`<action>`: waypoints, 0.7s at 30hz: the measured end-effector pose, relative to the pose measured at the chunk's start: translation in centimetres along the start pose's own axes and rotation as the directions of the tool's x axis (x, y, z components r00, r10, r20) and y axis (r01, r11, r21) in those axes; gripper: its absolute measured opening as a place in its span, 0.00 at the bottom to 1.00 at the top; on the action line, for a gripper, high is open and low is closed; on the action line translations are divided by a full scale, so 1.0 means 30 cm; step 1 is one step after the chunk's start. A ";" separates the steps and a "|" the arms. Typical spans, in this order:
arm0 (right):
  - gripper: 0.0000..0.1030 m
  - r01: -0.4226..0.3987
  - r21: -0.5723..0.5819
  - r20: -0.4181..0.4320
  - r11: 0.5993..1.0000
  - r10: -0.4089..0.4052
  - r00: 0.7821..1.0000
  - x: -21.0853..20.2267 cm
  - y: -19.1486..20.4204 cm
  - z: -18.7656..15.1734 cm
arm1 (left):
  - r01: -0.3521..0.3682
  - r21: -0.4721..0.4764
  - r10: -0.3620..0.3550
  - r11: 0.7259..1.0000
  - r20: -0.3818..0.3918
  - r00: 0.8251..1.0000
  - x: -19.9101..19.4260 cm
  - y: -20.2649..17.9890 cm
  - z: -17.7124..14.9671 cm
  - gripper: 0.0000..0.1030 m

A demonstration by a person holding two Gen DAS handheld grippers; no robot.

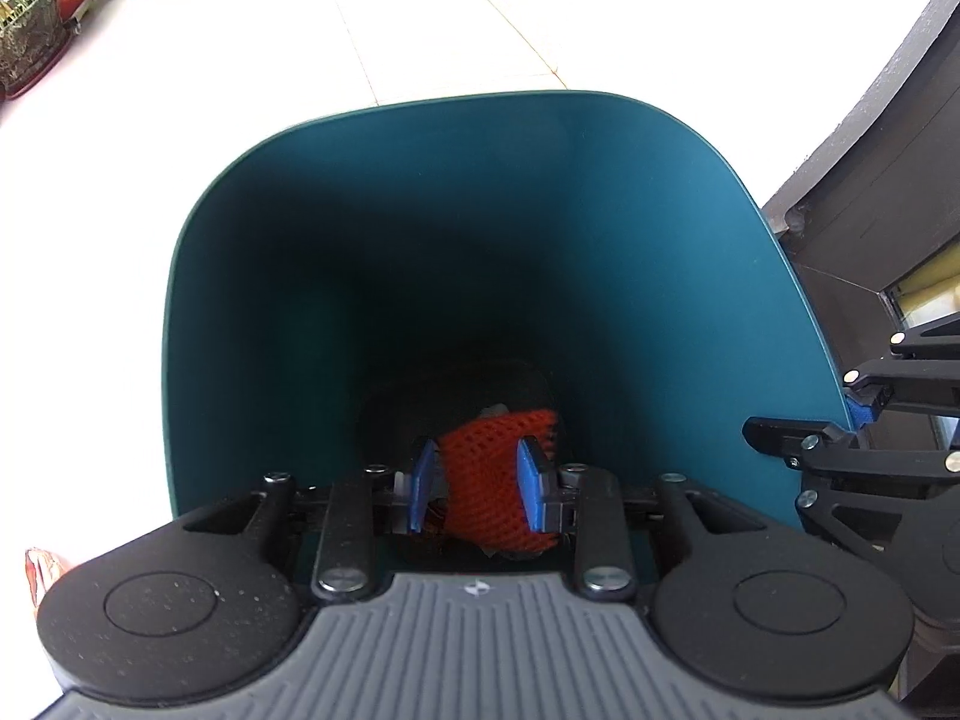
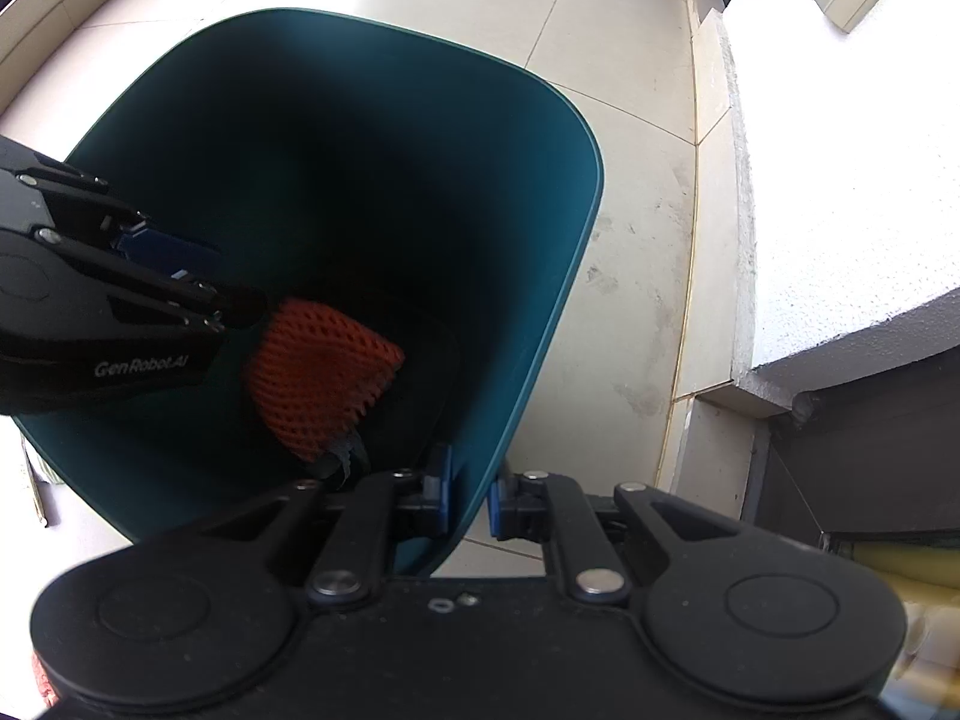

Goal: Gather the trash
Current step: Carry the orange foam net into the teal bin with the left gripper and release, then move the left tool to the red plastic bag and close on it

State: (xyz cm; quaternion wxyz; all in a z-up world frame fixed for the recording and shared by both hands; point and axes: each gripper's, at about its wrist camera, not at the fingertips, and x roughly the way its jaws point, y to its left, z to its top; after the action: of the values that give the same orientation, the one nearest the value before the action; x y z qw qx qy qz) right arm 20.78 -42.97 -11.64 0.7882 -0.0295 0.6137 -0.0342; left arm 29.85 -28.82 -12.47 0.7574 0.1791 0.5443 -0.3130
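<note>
Left hand-held gripper (image 1: 477,492) hangs inside the teal bin (image 1: 660,228), jaws parted around the orange mesh trash (image 1: 492,480), drop nearly done; right hand-held gripper (image 2: 470,501) clamps the bin's near wall; next, lift clear.

You can read "GenRobot.AI" in pale letters on the black left gripper (image 2: 198,294). Nothing else carries legible writing.

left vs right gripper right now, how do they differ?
The left gripper reaches down inside the teal bin, while the right gripper sits at its rim. The left's jaws stand apart around the orange mesh, pads not visibly pressing; the right's are clamped on the bin wall. Both have blue pads and point steeply down.
</note>
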 end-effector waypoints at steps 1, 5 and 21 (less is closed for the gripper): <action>0.10 0.001 0.000 0.000 1.000 -0.001 1.000 0.000 0.001 0.000 | -0.001 0.000 0.001 1.000 0.005 1.000 -0.002 0.011 0.013 0.28; 0.10 0.001 0.001 0.000 1.000 -0.001 1.000 0.000 0.001 0.000 | -0.007 0.002 0.007 1.000 0.034 0.999 -0.044 -0.024 -0.016 0.28; 0.10 0.002 0.008 -0.010 1.000 -0.002 1.000 -0.001 -0.009 0.007 | -0.082 -0.140 0.110 0.987 0.207 0.972 -0.381 0.201 -0.249 0.29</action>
State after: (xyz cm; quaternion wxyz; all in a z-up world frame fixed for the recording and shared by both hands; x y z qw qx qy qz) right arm 20.97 -43.23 -11.53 0.7852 -0.0269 0.6176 -0.0377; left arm 26.16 -16.59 -4.75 0.8360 0.1206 0.4695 -0.2570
